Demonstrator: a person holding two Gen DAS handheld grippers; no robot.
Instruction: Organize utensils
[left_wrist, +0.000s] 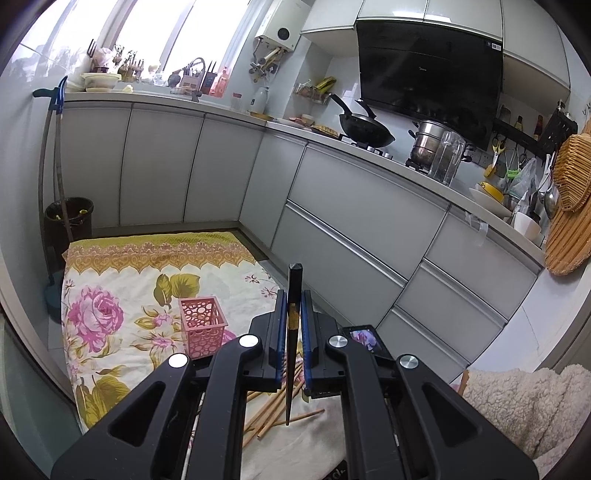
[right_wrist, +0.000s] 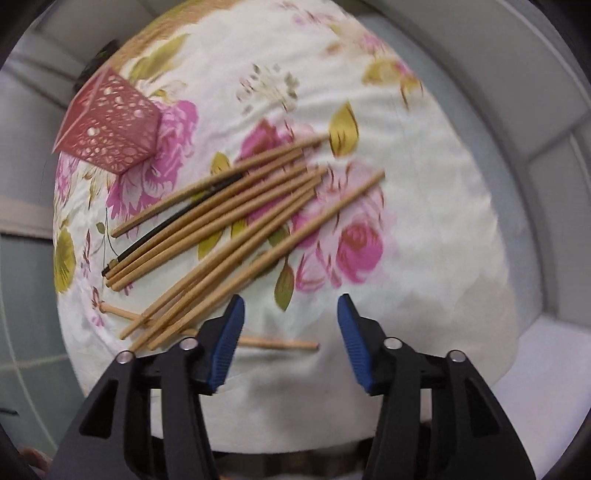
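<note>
Pink holder (left_wrist: 202, 326), tan chopsticks (right_wrist: 236, 206) — one black (left_wrist: 293, 332) — rose-print cloth (right_wrist: 424, 221).

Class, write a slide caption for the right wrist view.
Open right gripper hovers over wooden chopsticks on floral cloth, pink basket nearby.

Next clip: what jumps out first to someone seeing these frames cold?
The left gripper is shut on a black chopstick, held upright above the floral cloth. To its left stands a pink perforated holder. In the right wrist view, the open right gripper hovers by scattered wooden chopsticks.
</note>
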